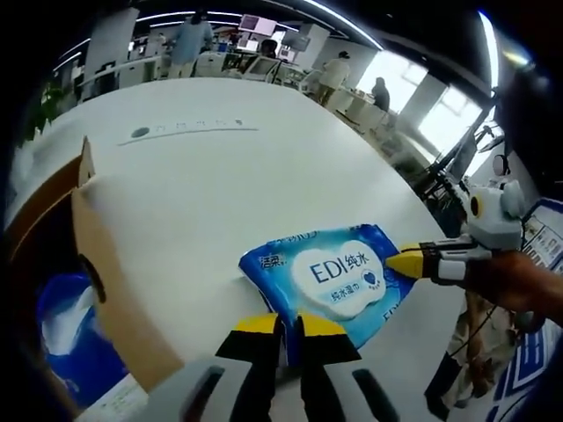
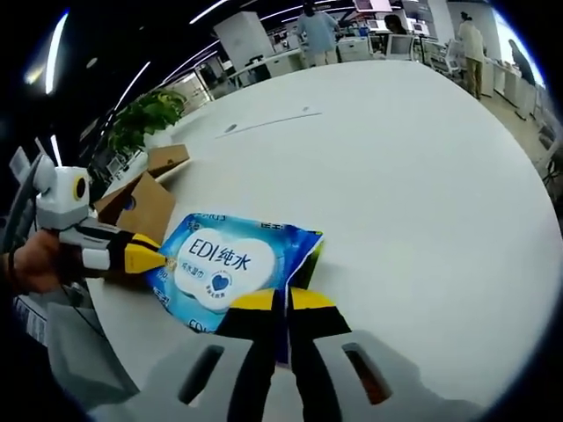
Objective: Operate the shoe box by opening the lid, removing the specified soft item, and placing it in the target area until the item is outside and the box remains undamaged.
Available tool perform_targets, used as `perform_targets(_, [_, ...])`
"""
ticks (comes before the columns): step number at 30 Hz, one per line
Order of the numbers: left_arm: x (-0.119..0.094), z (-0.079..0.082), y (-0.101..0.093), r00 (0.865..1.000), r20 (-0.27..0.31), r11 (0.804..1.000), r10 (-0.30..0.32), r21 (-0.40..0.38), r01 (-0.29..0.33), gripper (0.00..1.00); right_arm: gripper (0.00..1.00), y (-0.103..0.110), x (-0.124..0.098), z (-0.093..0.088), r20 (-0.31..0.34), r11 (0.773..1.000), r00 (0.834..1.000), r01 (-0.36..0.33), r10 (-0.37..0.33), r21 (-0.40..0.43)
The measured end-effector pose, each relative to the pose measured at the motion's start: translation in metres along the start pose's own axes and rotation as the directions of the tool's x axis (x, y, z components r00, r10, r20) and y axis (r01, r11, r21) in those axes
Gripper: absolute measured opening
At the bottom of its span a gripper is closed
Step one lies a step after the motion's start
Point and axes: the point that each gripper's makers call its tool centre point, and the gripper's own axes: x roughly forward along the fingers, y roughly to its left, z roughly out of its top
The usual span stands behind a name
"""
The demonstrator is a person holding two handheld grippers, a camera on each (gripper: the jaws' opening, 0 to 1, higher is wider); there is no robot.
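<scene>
In the left gripper view the left gripper (image 1: 288, 327) rises from the bottom centre with its yellow-tipped jaws pressed together on the near edge of the blue wet wipes pack (image 1: 330, 277), which lies low and right of centre on the white table (image 1: 211, 176). The right gripper (image 1: 406, 262) comes in from the right edge and pinches the far corner of the same pack, a hand (image 1: 519, 281) behind it. The cardboard shoe box (image 1: 84, 272) stands open at the left of the frame, apart from the pack, with blue and white contents (image 1: 66, 330) inside. In the right gripper view the right gripper (image 2: 281, 301) sits at the bottom centre, its jaws closed on the pack (image 2: 230, 264), which lies left of centre on the table (image 2: 405, 176); the left gripper (image 2: 148, 256) grips the pack's left edge, with the shoe box (image 2: 145, 204) just behind it and a potted plant (image 2: 149, 114) at the upper left. People (image 2: 318, 31) stand among desks along the top of the frame
</scene>
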Motion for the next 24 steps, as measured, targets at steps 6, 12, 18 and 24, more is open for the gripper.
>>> perform_targets(6, [-0.011,-0.002,-0.004,1.0,0.006,1.0,-0.014,0.008,0.014,0.08,0.03,0.0,-0.009,0.0,0.012,1.0,1.0,0.018,-0.018,0.013])
perform_targets(12, [-0.019,-0.003,-0.005,1.0,0.011,1.0,-0.027,0.013,0.027,0.1,0.04,-0.001,-0.016,-0.005,0.004,0.999,0.999,0.04,-0.04,0.014])
perform_targets(18, [-0.03,-0.004,-0.008,0.999,0.018,0.999,-0.044,0.009,0.044,0.14,0.03,-0.003,-0.027,-0.005,0.012,0.997,0.997,0.073,-0.073,0.023])
perform_targets(24, [-0.044,0.003,-0.011,0.997,0.046,0.998,-0.057,0.013,0.057,0.16,0.03,-0.004,-0.036,-0.002,0.023,0.992,0.993,0.114,-0.115,0.057])
